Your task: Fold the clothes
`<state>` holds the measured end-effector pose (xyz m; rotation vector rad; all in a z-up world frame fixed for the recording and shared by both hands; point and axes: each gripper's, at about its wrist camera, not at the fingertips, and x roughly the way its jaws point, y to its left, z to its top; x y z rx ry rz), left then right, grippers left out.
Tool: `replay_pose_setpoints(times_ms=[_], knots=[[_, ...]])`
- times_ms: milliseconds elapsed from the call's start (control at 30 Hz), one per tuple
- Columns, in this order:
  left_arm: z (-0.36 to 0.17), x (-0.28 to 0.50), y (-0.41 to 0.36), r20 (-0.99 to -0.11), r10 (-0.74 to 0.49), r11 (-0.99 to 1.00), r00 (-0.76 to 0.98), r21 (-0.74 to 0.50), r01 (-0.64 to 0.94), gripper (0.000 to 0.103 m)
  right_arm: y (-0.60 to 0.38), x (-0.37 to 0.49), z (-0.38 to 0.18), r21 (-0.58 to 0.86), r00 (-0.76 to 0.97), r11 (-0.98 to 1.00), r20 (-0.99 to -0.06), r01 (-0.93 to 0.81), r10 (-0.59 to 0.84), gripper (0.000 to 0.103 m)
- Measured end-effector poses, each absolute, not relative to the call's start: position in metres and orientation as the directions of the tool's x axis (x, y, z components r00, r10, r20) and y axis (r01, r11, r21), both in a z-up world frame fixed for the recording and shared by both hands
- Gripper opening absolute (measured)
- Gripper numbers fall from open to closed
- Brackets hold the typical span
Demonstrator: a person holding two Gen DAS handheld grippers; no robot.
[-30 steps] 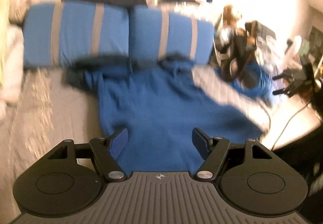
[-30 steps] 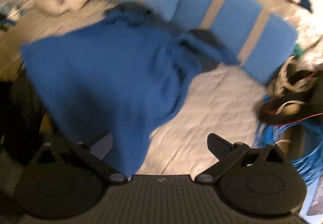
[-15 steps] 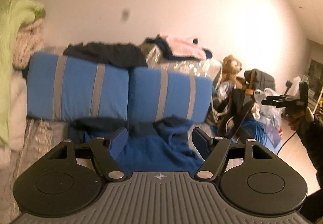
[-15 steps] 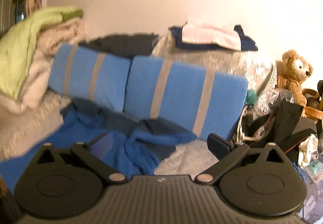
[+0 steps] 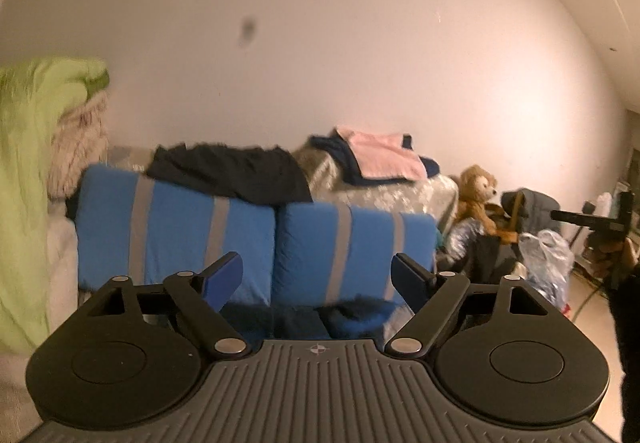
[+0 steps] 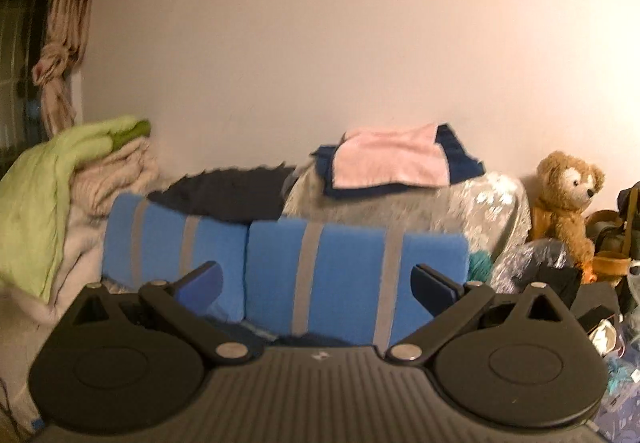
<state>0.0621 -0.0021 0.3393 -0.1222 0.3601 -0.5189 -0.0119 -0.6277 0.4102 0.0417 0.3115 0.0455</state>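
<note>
At 6 o'clock below both wide-open, empty grippers (image 5: 318, 275) (image 6: 316, 285), only the garment's (image 5: 352, 317) dark-blue edge shows; judged soft and limp, pinch 2 hem corners.

Black linkage arms, blue-padded fingers (image 5: 224, 277), ribbed grey base.

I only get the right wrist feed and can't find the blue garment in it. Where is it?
Observer: The left wrist view shows the blue garment bunched low, right in front of the striped blue pillows.
Operator: Is the left hand-held gripper on it?
Observer: No. The left hand-held gripper is open, with nothing between its fingers.
Operator: Does that view show my side?
Observer: Yes. Your right hand-held gripper sits at its far right edge, held up beside the teddy bear.
</note>
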Motion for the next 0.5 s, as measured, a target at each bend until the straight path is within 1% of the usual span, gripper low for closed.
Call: replay_pose_setpoints(times_ms=[133, 300, 400, 500], knots=[[0.336, 0.097, -0.007, -0.254, -0.458, 0.887, 0.852, -0.196, 0.419, 0.082, -0.648, 0.01, 0.417, 0.081, 0.96, 0.996, -0.282, 0.024, 0.0, 0.103], [0.321, 0.139, -0.02, -0.21, -0.368, 0.926, 0.906, -0.176, 0.335, 0.082, -0.672, 0.039, 0.407, 0.116, 0.966, 0.987, -0.244, 0.114, -0.083, 0.103], [0.305, 0.159, -0.03, -0.183, -0.348, 0.934, 0.919, -0.156, 0.323, 0.082, -0.685, 0.054, 0.398, 0.139, 0.964, 0.975, -0.227, 0.174, -0.14, 0.103], [0.279, 0.179, -0.045, -0.193, -0.335, 0.939, 0.922, -0.149, 0.31, 0.082, -0.688, 0.068, 0.382, 0.131, 0.961, 0.972, -0.222, 0.196, -0.164, 0.103]])
